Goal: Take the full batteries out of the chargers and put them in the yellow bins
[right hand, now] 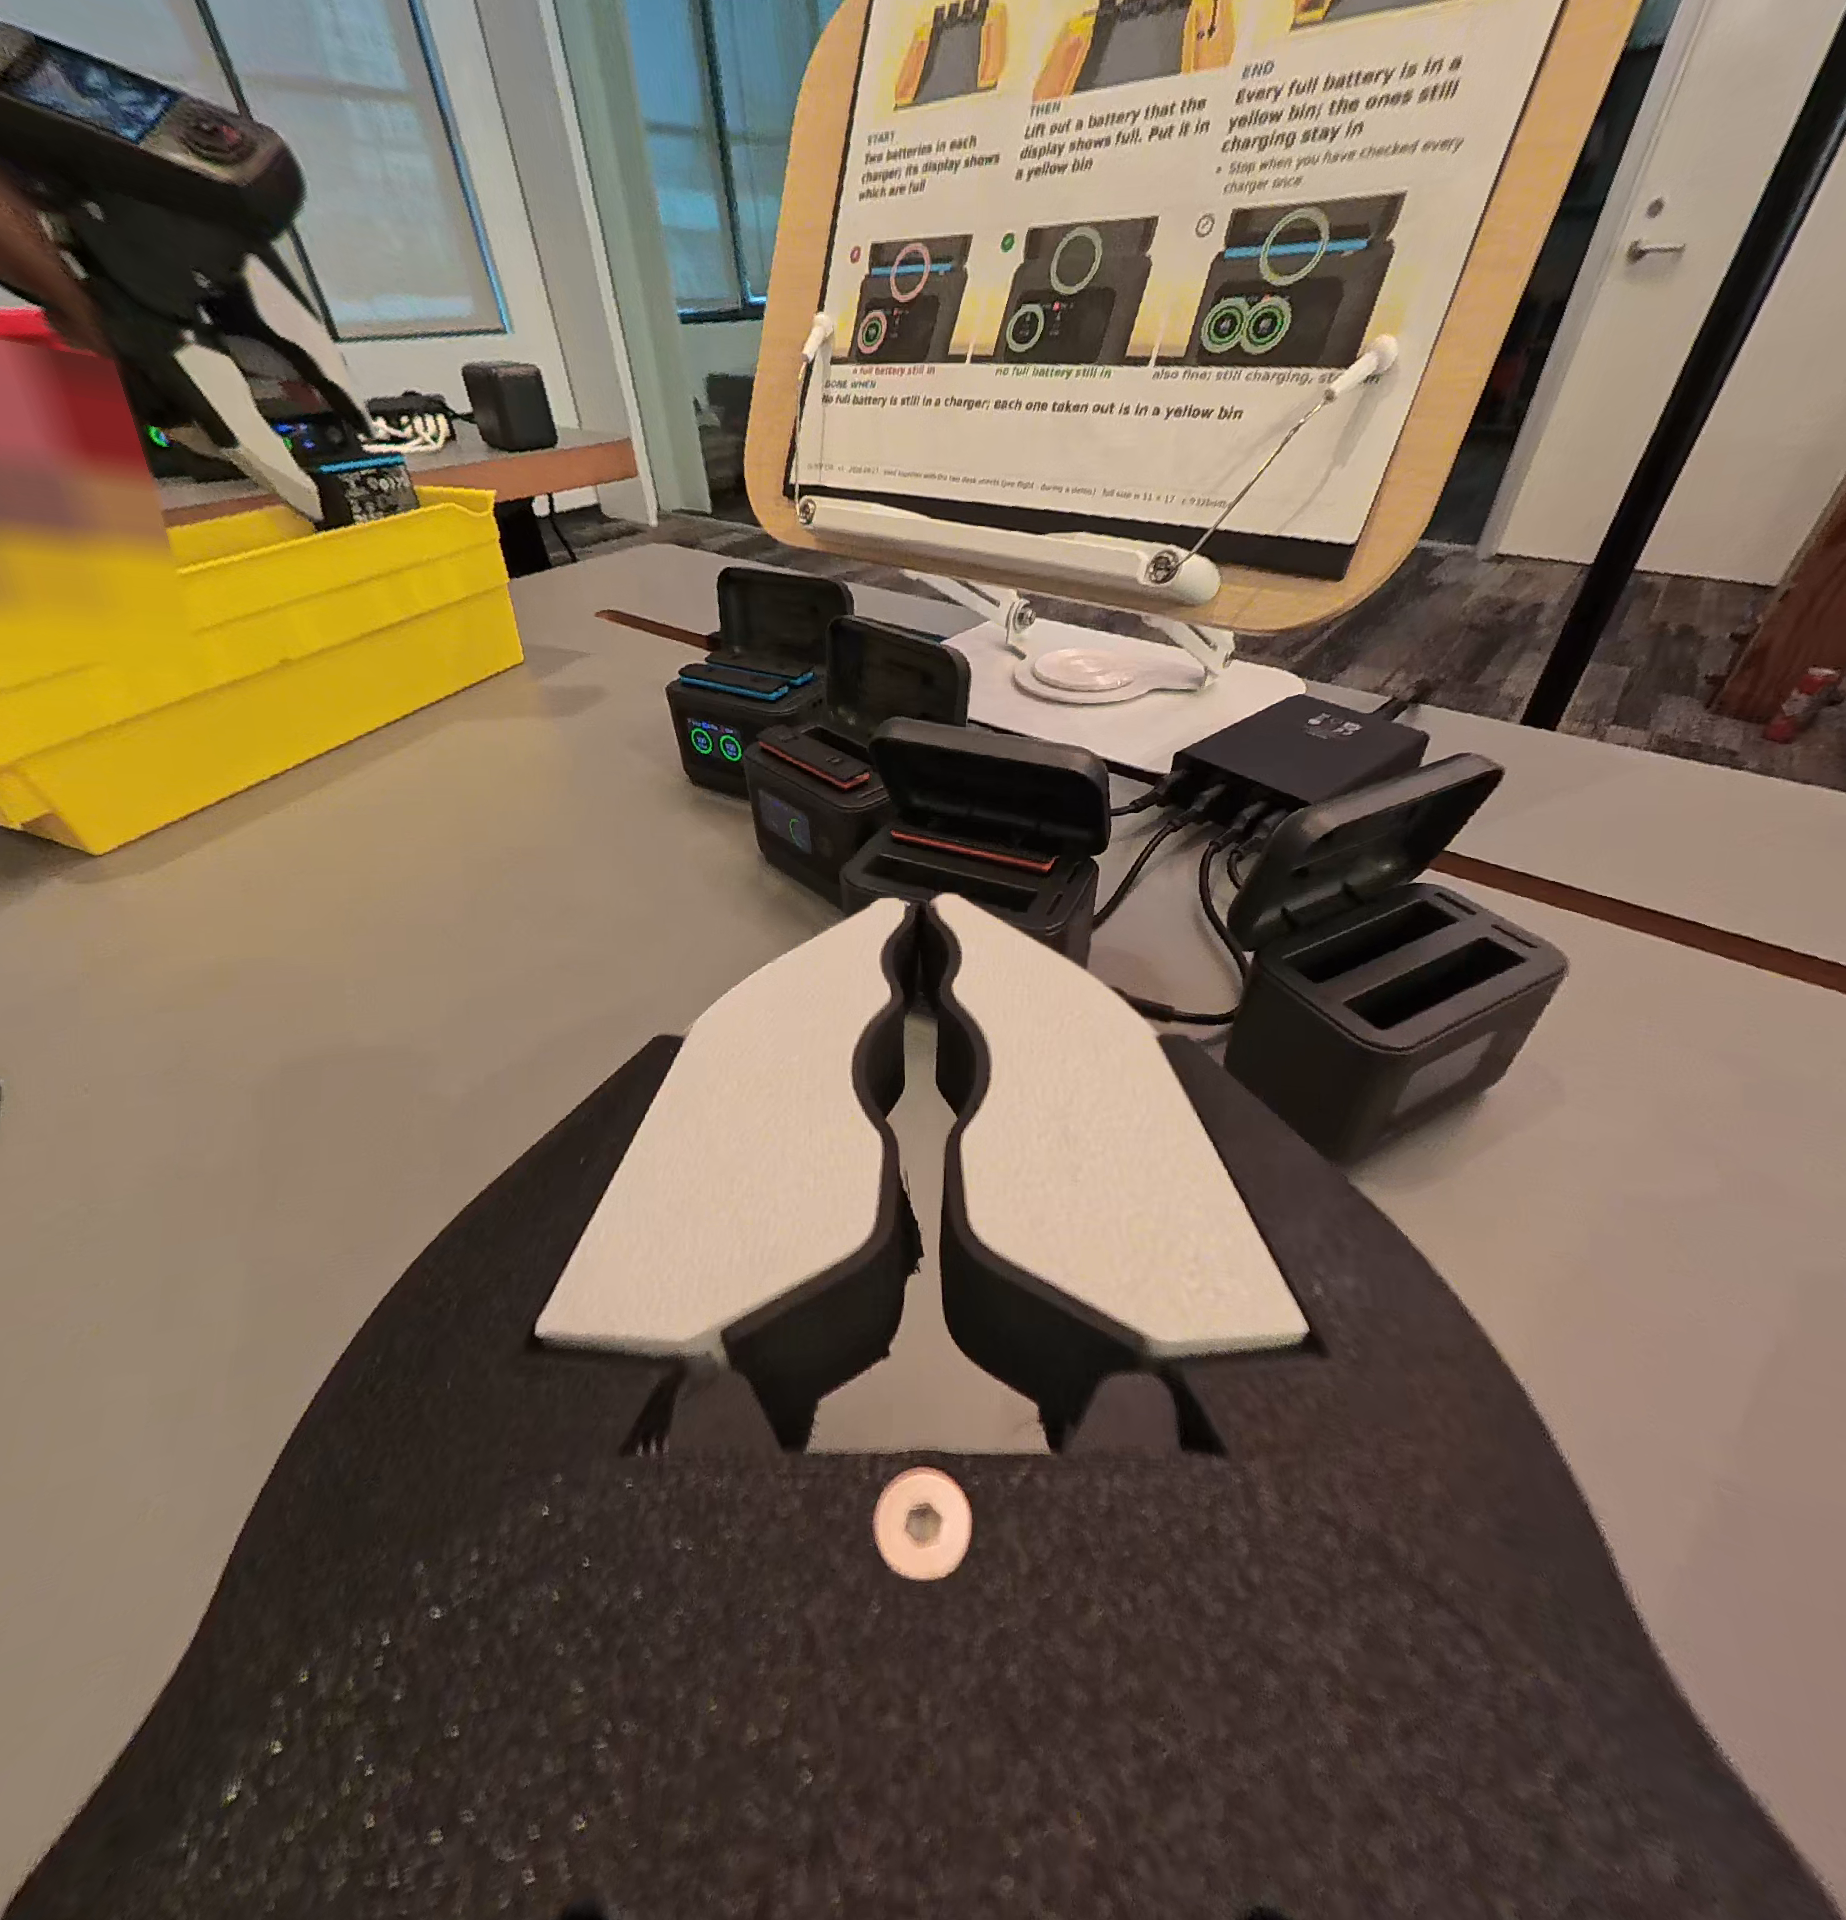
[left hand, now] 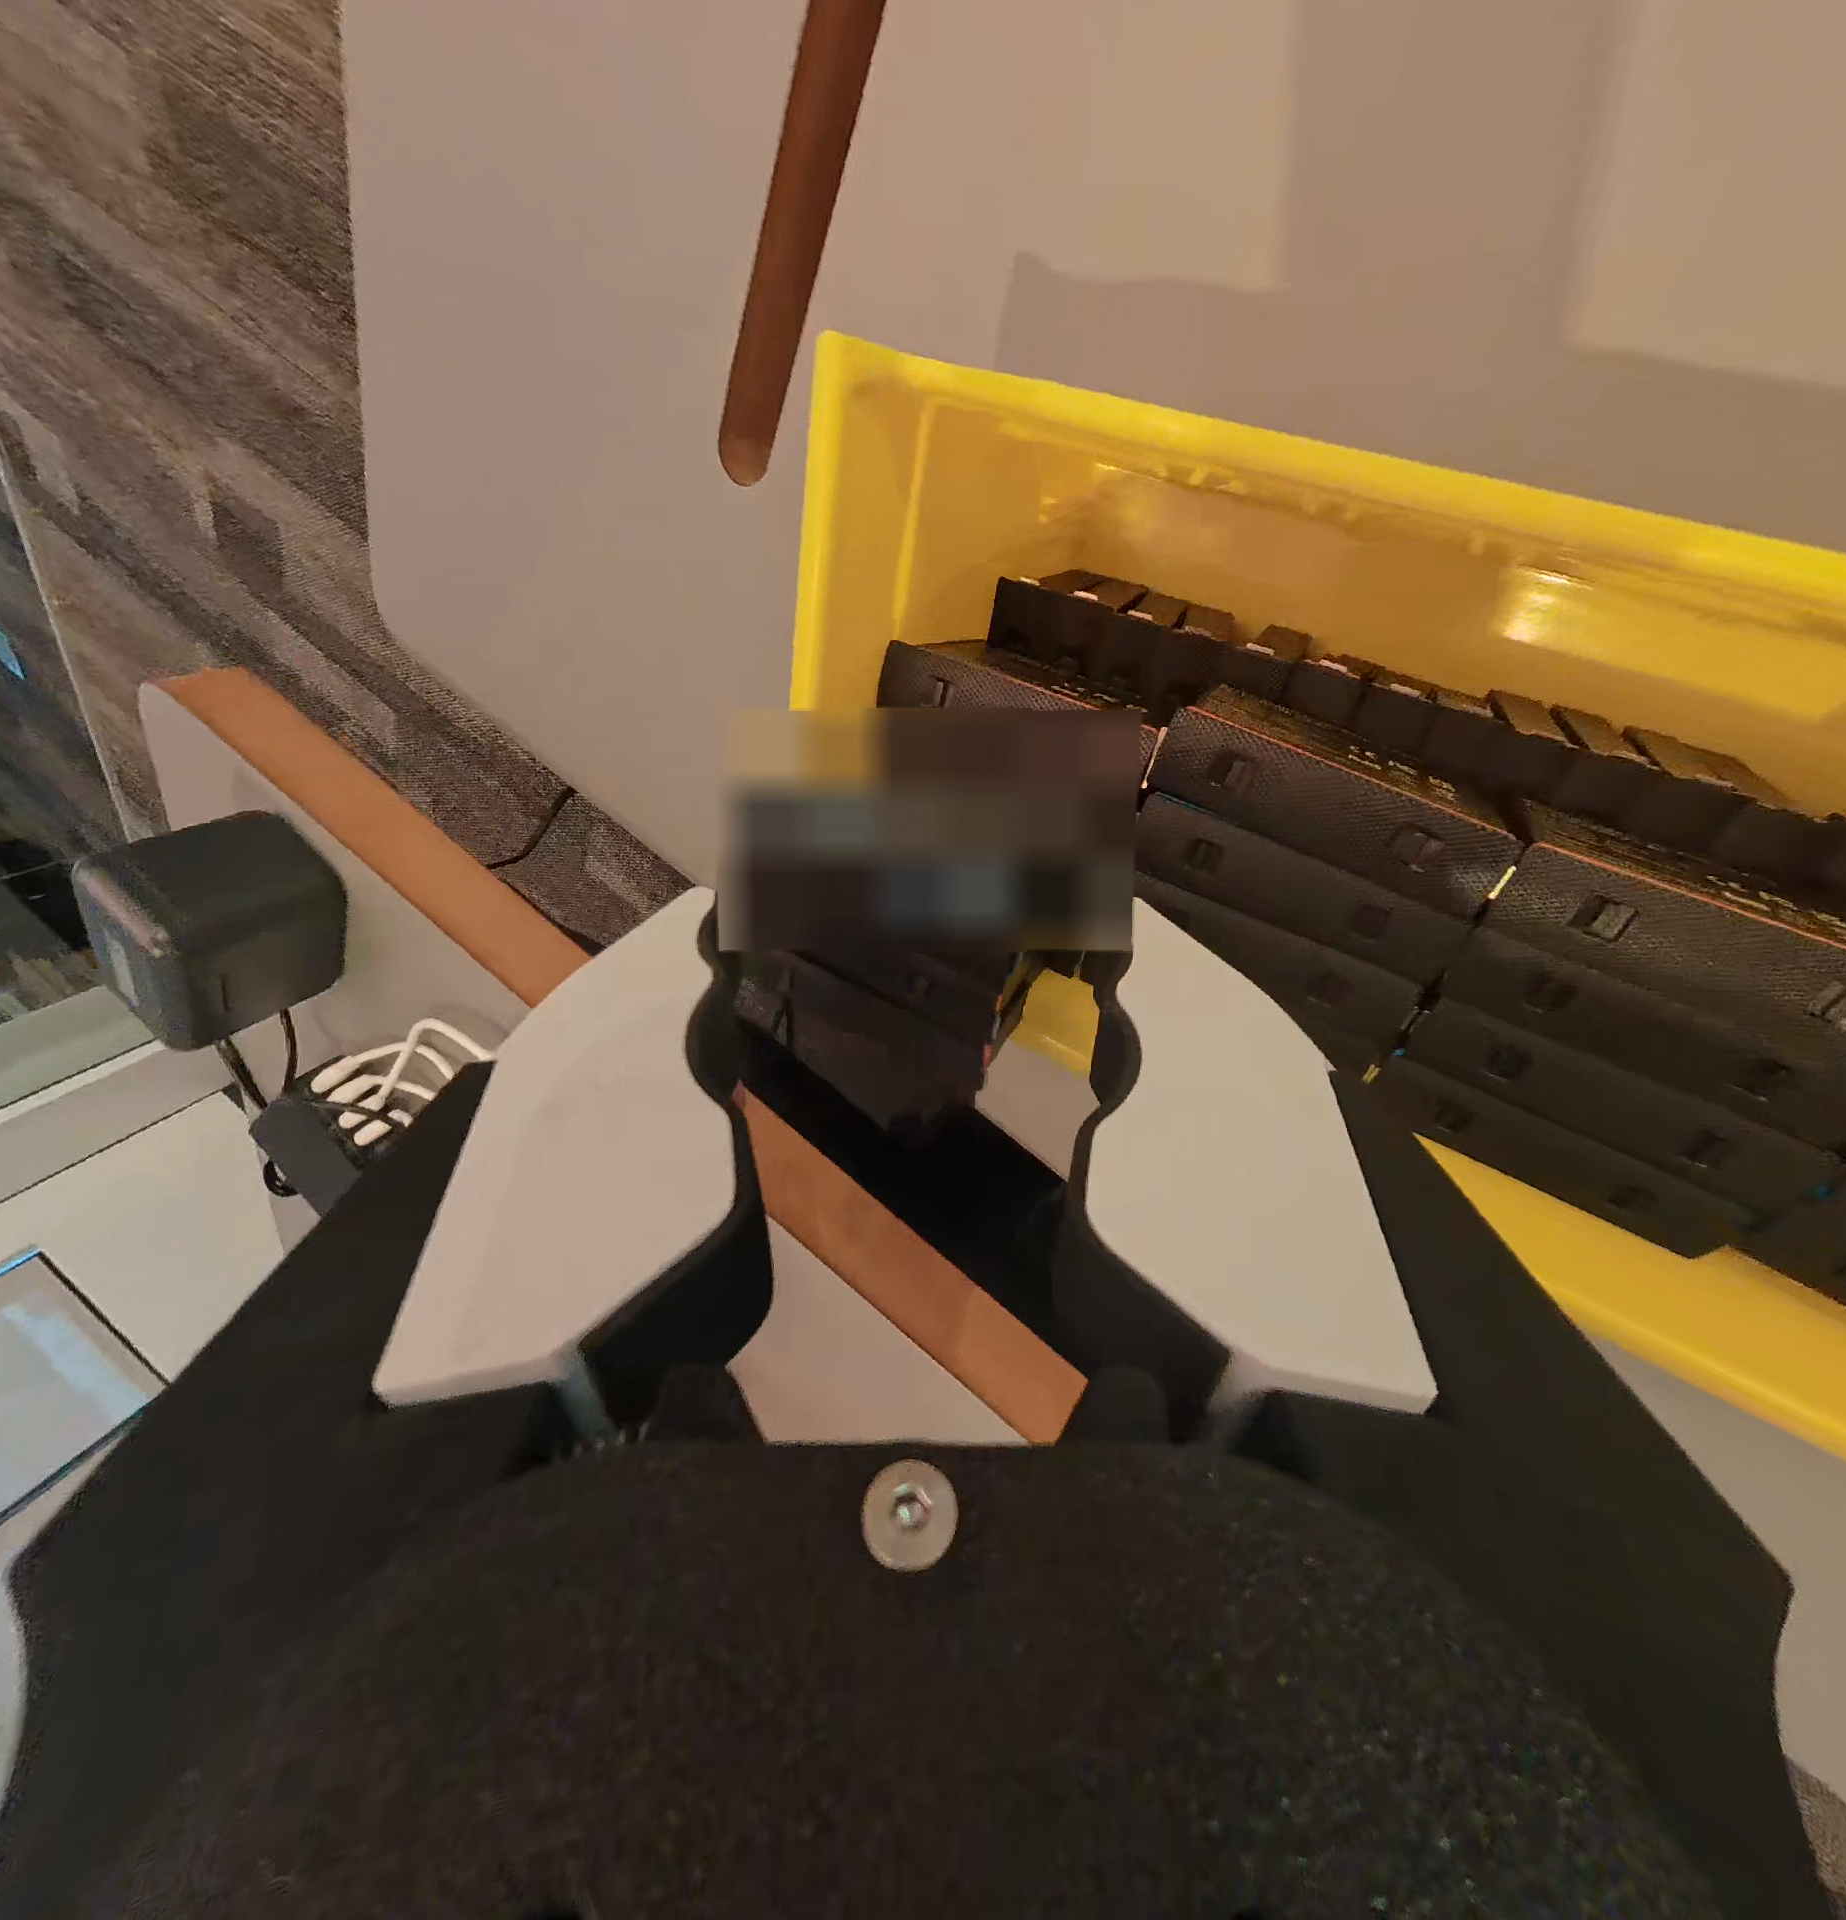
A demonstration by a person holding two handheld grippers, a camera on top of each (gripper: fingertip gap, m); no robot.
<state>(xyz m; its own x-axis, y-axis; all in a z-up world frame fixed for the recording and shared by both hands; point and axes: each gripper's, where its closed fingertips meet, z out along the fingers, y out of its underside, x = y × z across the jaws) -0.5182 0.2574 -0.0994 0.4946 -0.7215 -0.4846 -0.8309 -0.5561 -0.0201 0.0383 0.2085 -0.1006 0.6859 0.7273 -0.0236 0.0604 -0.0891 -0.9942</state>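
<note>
1. Left gripper [left hand: 914,977], my white-padded two-finger tool, is clamped on a black rectangular battery [left hand: 888,1023] over the yellow plastic bin [left hand: 857,499]; many batteries already lie inside.
2. Right gripper [right hand: 921,914] is pressed together, empty; four black lidded chargers [right hand: 1392,1023] stand open, the far three holding batteries, so I judge work remains.

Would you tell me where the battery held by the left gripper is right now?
The black battery is held by the left gripper over the yellow plastic bin's rim, far left in the right wrist view.

Left gripper [left hand: 914,966] clamped around load; right gripper [right hand: 919,920] closed, empty.
</note>
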